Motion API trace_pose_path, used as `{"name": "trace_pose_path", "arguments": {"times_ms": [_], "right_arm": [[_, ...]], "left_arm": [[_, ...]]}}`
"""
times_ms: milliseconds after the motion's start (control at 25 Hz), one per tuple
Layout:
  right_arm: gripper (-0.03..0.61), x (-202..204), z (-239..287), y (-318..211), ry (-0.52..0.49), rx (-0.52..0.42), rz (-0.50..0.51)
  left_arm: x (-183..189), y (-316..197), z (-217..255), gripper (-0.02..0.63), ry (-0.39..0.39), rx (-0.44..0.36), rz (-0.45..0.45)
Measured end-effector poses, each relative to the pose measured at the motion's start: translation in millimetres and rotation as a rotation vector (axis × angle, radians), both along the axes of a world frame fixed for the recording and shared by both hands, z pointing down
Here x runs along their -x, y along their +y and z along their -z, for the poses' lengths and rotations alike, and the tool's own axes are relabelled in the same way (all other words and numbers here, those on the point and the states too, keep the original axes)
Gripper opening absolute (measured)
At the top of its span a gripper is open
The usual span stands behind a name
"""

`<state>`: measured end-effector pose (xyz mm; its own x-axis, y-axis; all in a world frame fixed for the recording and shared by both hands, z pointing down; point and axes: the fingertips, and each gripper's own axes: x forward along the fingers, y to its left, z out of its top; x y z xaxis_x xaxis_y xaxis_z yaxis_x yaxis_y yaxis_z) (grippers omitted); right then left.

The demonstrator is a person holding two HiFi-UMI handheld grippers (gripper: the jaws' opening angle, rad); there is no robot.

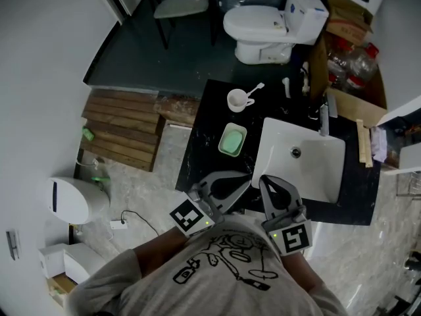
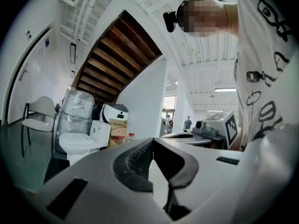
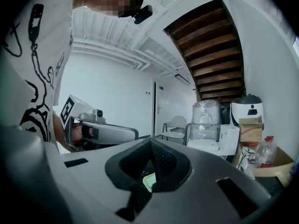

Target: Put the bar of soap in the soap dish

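The pale green soap dish point(image 1: 231, 140) lies on the black counter point(image 1: 204, 130), left of the sink. Its inside is a deeper green; whether that is the bar of soap I cannot tell. Both grippers hover close to the person's chest, over the counter's near edge. My left gripper point(image 1: 247, 186) has its jaws pressed together with nothing between them, as the left gripper view shows point(image 2: 152, 141). My right gripper point(image 1: 264, 180) is also shut and empty point(image 3: 150, 141). Through the gap under its jaws, a corner of the green dish point(image 3: 148, 181) shows.
A white cup point(image 1: 238, 99) with a spoon stands behind the dish. The white sink point(image 1: 299, 153) and its faucet point(image 1: 323, 120) fill the counter's right half. Beyond are a toilet point(image 1: 263, 25), a cardboard box of bottles point(image 1: 352, 64) and a wooden pallet point(image 1: 125, 127) on the floor.
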<state>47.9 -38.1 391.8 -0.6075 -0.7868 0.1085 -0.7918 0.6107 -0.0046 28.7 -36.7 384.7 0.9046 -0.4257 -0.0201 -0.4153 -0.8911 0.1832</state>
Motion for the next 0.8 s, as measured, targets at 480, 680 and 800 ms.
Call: {"name": "trace_pose_path", "arguments": {"times_ms": [480,680,800], "right_arm": [[0.021,1,21,23,-0.020,-0.012,0.014],[0.021,3,32,30,-0.035,-0.032,0.018],[0.021,4,36,36,-0.029,-0.044,0.019]], "left_arm": [[1,17,23,0.003,0.030,-0.024,-0.002],[1,25,26,0.003,0.016,-0.035,0.004],[3,30,28,0.003,0.015,-0.034,0.006]]}}
